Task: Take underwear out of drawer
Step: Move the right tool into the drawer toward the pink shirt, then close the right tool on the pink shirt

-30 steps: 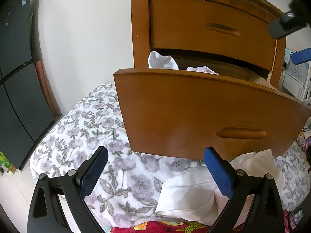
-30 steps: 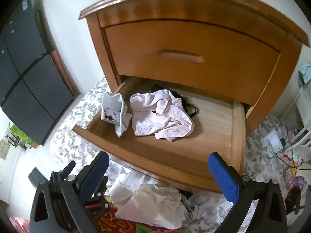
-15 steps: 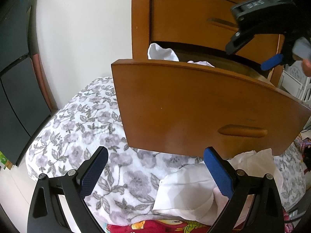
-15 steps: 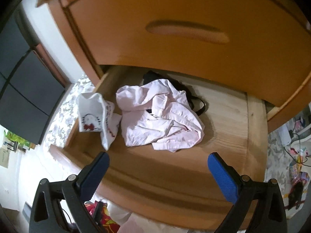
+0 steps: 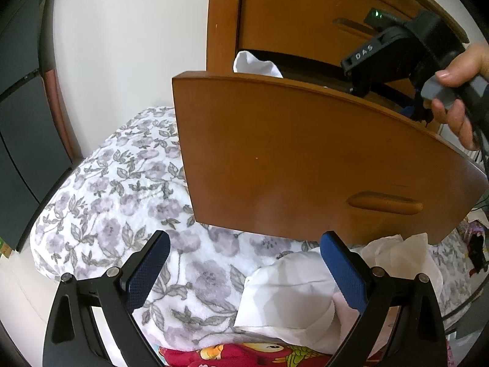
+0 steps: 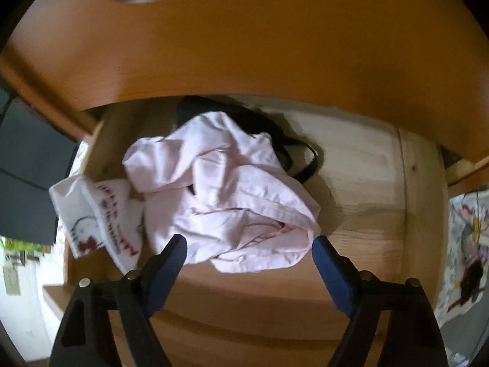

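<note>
The lower drawer (image 5: 305, 159) is pulled out over the bed. On its pale bottom (image 6: 366, 183) lies crumpled pink underwear (image 6: 226, 202), with a black garment (image 6: 275, 134) behind it and a white printed piece (image 6: 97, 214) at the left wall. My right gripper (image 6: 249, 244) points down into the drawer with its jaws closing. The pink underwear's near edge lies between the blue pads, which are not pressing on it. A hand (image 5: 458, 91) holds that gripper's black body (image 5: 397, 49). My left gripper (image 5: 244, 238) is open and holds nothing, low before the drawer front.
The upper drawer (image 6: 244, 30) is shut just above the open one. White garments (image 5: 290, 287) lie on the floral blanket (image 5: 122, 183) under the drawer front. A dark cabinet (image 5: 21, 122) stands at the left. Cables and clutter (image 6: 470, 244) are at the right.
My right gripper has come down and forward into the drawer, close over the pink underwear, and its jaws have narrowed. It and the hand have entered the left wrist view. The left gripper has barely moved.
</note>
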`<state>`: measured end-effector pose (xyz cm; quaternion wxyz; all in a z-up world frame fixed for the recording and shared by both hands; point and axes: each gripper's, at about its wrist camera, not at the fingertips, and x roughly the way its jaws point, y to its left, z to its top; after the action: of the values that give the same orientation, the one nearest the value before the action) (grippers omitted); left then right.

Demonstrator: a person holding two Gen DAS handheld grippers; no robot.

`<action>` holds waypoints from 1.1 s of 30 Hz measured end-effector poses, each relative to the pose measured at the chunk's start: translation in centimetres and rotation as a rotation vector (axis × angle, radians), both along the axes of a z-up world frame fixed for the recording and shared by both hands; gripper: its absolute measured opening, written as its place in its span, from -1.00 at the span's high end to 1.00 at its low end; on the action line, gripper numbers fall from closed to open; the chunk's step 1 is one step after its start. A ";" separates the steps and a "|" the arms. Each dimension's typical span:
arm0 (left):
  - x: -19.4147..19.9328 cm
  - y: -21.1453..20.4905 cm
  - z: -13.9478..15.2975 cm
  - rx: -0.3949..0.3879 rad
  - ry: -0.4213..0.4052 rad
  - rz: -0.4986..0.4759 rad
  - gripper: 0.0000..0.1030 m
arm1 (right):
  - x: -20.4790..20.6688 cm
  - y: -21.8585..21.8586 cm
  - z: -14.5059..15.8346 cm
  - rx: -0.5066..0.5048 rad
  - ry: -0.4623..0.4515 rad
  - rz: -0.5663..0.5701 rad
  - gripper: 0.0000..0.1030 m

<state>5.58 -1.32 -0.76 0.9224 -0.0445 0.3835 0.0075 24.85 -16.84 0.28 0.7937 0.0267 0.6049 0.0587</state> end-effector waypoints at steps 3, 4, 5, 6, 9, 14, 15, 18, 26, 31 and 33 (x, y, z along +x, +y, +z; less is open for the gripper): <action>0.1 0.1 -0.1 -0.009 0.008 -0.001 -0.92 | 0.7 -0.3 -1.1 -0.028 0.032 -0.023 -0.64; 0.2 0.1 -0.1 -0.013 0.010 -0.002 -0.92 | 0.9 -0.4 -1.3 -0.034 0.039 -0.029 -0.64; 0.2 0.1 -0.1 -0.015 0.013 -0.002 -0.92 | 1.0 -0.4 -1.5 -0.040 0.046 -0.030 -0.64; 0.2 0.1 -0.2 -0.018 0.015 -0.002 -0.92 | 1.2 -0.5 -1.8 -0.047 0.062 -0.037 -0.63; 0.3 0.1 -0.3 -0.022 0.023 -0.003 -0.92 | 1.7 -0.7 -2.0 -0.047 0.074 -0.045 -0.60; 0.4 0.2 -0.3 -0.027 0.028 -0.003 -0.92 | 2.8 -0.6 -2.5 -0.035 0.102 -0.045 -0.26; 0.4 0.2 -0.3 -0.027 0.029 -0.002 -0.92 | 2.8 -0.4 -2.5 -0.036 0.102 -0.043 -0.23; 0.4 0.2 -0.3 -0.026 0.029 -0.002 -0.92 | 2.9 -0.2 -2.4 -0.047 0.095 -0.028 0.04; 0.4 0.3 -0.4 -0.028 0.030 0.000 -0.92 | 1.2 -0.1 -0.6 -0.066 0.040 -0.023 0.69; 0.4 0.3 -0.4 -0.026 0.032 0.000 -0.92 | 0.4 -0.6 1.4 -0.062 0.000 -0.024 0.91; 0.4 0.3 -0.4 -0.024 0.032 0.001 -0.92 | -0.1 -0.8 2.1 -0.058 -0.012 -0.021 0.91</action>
<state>5.98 -1.07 -1.18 0.9156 -0.0557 0.3981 0.0039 24.79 -17.62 2.40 0.7982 0.0096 0.6014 0.0331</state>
